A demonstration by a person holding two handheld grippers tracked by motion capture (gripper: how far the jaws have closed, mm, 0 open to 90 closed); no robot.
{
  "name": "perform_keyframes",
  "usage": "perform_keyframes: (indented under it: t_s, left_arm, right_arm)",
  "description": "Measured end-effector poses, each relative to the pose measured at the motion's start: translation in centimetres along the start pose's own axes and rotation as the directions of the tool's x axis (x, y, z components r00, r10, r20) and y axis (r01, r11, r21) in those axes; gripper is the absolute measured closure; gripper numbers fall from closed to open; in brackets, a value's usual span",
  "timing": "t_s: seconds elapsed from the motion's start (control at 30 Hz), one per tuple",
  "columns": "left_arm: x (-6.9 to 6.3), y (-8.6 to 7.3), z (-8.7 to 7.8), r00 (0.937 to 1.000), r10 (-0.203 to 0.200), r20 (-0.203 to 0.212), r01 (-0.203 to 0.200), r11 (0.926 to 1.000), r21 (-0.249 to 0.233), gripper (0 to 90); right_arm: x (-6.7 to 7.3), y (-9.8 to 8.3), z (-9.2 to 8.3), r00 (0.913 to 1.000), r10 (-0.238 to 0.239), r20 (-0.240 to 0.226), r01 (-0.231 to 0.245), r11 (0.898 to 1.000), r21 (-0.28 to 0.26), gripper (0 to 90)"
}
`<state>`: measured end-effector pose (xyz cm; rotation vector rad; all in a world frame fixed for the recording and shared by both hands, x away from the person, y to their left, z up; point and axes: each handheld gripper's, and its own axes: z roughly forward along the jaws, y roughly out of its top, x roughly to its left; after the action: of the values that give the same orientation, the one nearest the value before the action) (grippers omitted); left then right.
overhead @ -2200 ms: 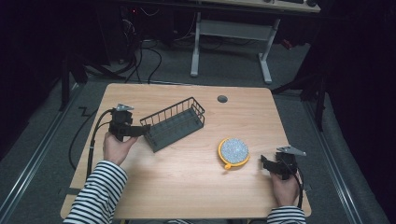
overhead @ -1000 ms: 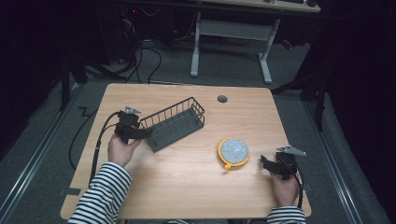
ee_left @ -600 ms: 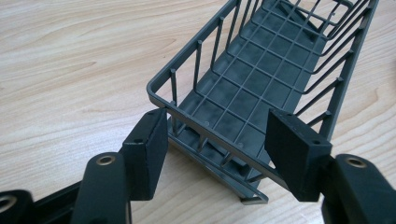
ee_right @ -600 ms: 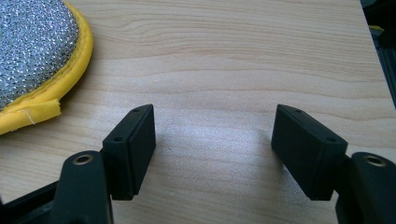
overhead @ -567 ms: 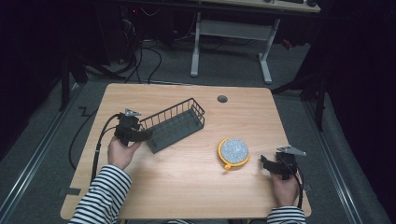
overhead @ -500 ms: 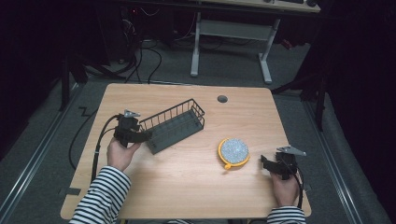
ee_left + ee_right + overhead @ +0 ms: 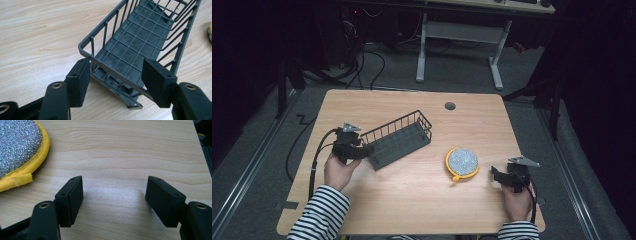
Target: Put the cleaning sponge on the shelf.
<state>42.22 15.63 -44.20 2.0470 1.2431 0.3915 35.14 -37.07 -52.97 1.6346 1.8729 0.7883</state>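
While two hand-held tools work a wooden worktop (image 7: 412, 200), one dark wire basket (image 7: 398, 139) and one round yellow-rimmed scouring pad (image 7: 462, 162) lie between them. Jaws spread, the left tool (image 7: 113, 75) straddles the basket's near end wall without clamping it; the basket's long axis runs straight away from that tool, slanting toward the worktop's far right. Ahead and to the left of the right tool (image 7: 113, 195), near but apart, rests the pad, that tool's jaws parted over bare wood.
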Motion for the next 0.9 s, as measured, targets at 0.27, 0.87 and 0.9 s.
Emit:
perform_keyframes:
  t_s: [0.27,0.87,0.9]
  left_arm:
    - [-0.6,-0.9,-0.9,0.9999,0.001,0.011,-0.001,0.9999,-0.013,40.8]
    - [-2.4,-3.4,-2.8,0.9967,0.021,0.078,-0.016,0.9974,-0.07,41.2]
    - [-2.4,-3.5,-2.8,0.9965,0.021,0.081,-0.015,0.9975,-0.069,41.2]
  right_arm:
    - [0.0,0.0,0.0,1.0,0.001,-0.002,-0.001,1.0,-0.002,30.5]
    - [0.0,0.0,0.0,1.0,-0.005,-0.001,0.005,1.0,0.0,30.5]
    - [0.0,0.0,0.0,1.0,-0.005,-0.001,0.005,1.0,0.001,30.5]
